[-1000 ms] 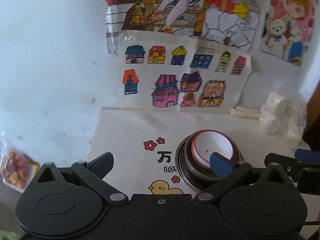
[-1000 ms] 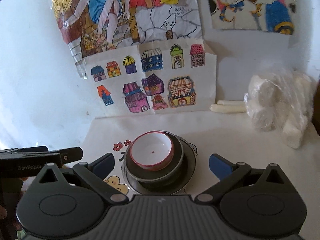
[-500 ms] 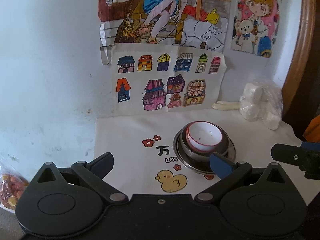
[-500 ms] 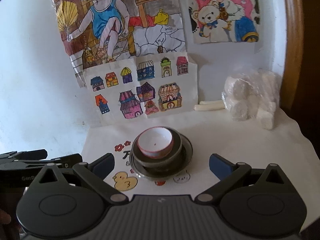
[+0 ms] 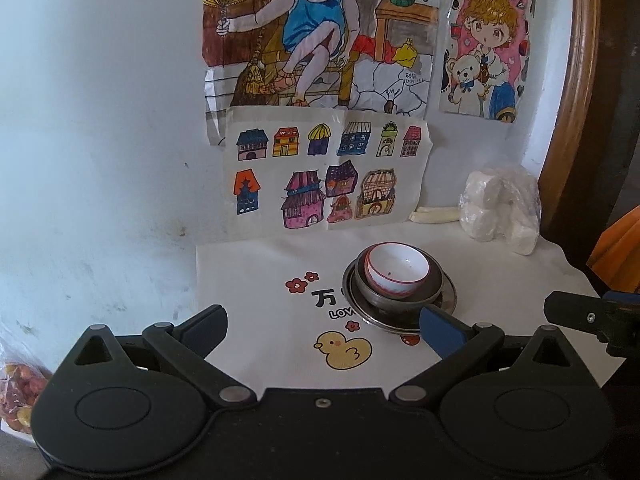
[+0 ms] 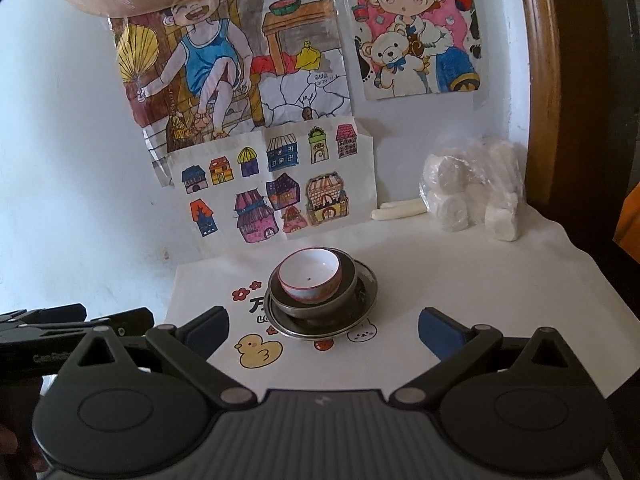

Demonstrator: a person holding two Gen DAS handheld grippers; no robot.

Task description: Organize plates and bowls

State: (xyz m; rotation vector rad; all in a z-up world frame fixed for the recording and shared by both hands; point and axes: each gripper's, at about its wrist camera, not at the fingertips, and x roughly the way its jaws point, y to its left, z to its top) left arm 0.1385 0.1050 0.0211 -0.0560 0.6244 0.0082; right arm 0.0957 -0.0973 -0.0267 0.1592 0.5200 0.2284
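Note:
A small white bowl with a red rim [image 5: 397,274] [image 6: 310,276] sits inside a dark grey bowl [image 5: 432,284] [image 6: 348,286], which rests on a metal plate [image 5: 448,300] [image 6: 366,300] on the white printed cloth. My left gripper [image 5: 324,330] stands open, back from the stack, its right blue pad just in front of the plate's near edge. My right gripper [image 6: 322,330] is open too, nearer than the stack and holding nothing. Each gripper's side shows at the edge of the other's view.
A clear bag of white rolls [image 5: 500,210] [image 6: 472,192] and a pale stick [image 6: 398,212] lie at the back right by the wall. Coloured drawings [image 6: 272,184] hang on the wall. A snack packet [image 5: 16,396] lies low left. A wooden frame [image 6: 540,80] rises at right.
Both grippers have drawn back and up from the stacked dishes, which now look smaller and farther off. The stack itself has not moved.

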